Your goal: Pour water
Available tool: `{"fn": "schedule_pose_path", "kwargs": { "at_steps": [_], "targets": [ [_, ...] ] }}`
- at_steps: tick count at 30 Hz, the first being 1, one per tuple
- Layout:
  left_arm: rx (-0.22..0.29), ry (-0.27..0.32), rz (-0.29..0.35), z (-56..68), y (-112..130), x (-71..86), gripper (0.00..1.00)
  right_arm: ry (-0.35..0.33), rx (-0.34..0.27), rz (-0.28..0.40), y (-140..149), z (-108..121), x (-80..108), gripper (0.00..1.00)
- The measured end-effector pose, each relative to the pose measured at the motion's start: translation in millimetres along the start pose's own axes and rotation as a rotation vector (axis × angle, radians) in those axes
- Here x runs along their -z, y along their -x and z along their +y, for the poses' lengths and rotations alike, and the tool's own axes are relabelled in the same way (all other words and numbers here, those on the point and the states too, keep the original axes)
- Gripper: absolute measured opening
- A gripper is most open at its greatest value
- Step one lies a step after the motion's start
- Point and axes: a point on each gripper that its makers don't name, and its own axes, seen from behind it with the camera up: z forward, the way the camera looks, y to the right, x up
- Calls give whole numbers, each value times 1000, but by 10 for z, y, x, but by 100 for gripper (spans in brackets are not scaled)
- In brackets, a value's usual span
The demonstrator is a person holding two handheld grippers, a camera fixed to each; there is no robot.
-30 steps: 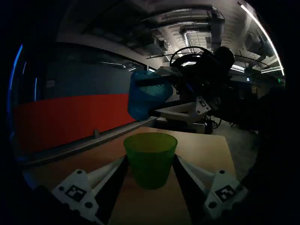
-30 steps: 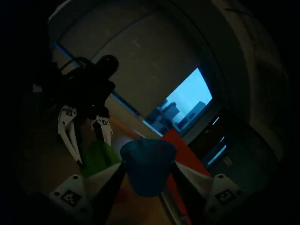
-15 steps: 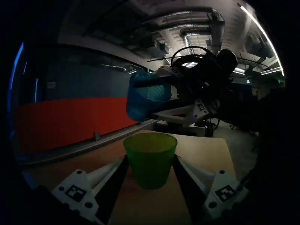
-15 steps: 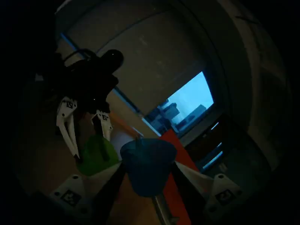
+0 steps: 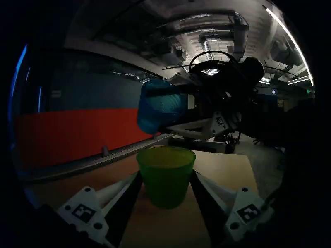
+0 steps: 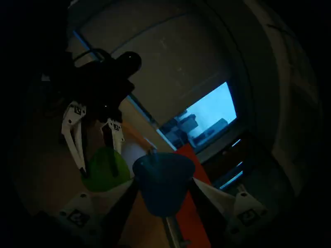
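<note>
Blue cup (image 5: 159,105) sat clamped between the jaws of the right gripper (image 6: 163,182), which pressed on its wall from both sides. It was tipped well over, mouth turned down toward the green cup (image 5: 166,175). The green cup stood upright on the surface (image 5: 223,165), between the closed jaws of the left gripper (image 5: 166,182), and both fingers met its wall below the rim. In the left gripper view the blue cup hung above and just beyond those jaws, apart from the green rim. Both cups looked like thin, light plastic, likely to flex if squeezed hard and smooth enough to slip, so a mid-wall hold with modest pressure seemed right; the taper would help keep each from sliding down through the jaws. Any water inside would shift the blue cup's weight toward its lip as it tilted. The light was too dim to tell whether water was running.
</note>
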Motion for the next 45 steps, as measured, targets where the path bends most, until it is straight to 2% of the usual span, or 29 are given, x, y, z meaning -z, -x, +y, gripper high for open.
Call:
{"fn": "schedule_pose_path", "kwargs": {
  "at_steps": [14, 45],
  "targets": [
    [-5, 11, 6, 54, -41, -16, 81, 1, 53, -15, 11, 44, -43, 98],
    [-10, 15, 7, 67, -55, -8, 81, 15, 114, -11, -52, 114, -39, 98]
  ]
}}
